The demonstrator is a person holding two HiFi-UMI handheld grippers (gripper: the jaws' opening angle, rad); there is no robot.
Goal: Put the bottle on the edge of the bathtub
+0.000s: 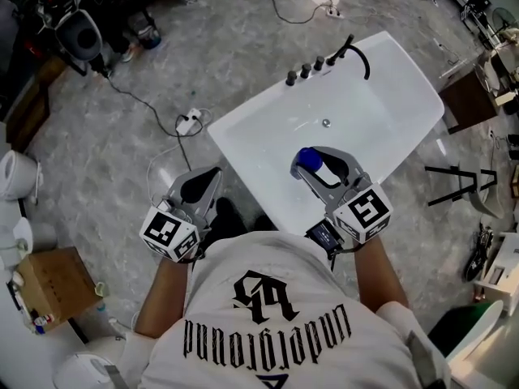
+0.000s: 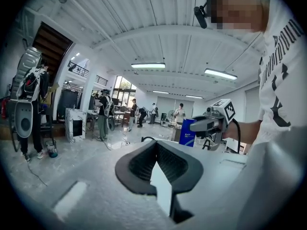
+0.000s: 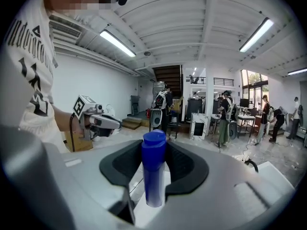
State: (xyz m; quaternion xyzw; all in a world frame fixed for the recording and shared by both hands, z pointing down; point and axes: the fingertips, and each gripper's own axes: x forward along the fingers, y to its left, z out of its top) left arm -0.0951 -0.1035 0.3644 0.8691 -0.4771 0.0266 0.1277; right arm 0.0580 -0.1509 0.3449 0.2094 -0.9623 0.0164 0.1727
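A blue bottle [image 1: 306,157] stands upright between the jaws of my right gripper [image 1: 314,168], which is shut on it. In the right gripper view the bottle [image 3: 154,176] fills the gap between the black pads [image 3: 188,169]. It hangs over the near rim of the white bathtub [image 1: 235,140]. My left gripper [image 1: 197,191] hovers over the floor, left of the tub's near corner, its jaws shut with nothing in them. The left gripper view shows its pads [image 2: 136,164] meeting at the tips, and beyond them the right gripper [image 2: 201,124] with the bottle [image 2: 187,132].
Black faucet [image 1: 358,53] and knobs [image 1: 305,72] sit on the tub's far rim. A power strip [image 1: 188,122] with cables lies on the marble floor at left. A cardboard box [image 1: 53,286] is at lower left, a black stand [image 1: 458,185] at right.
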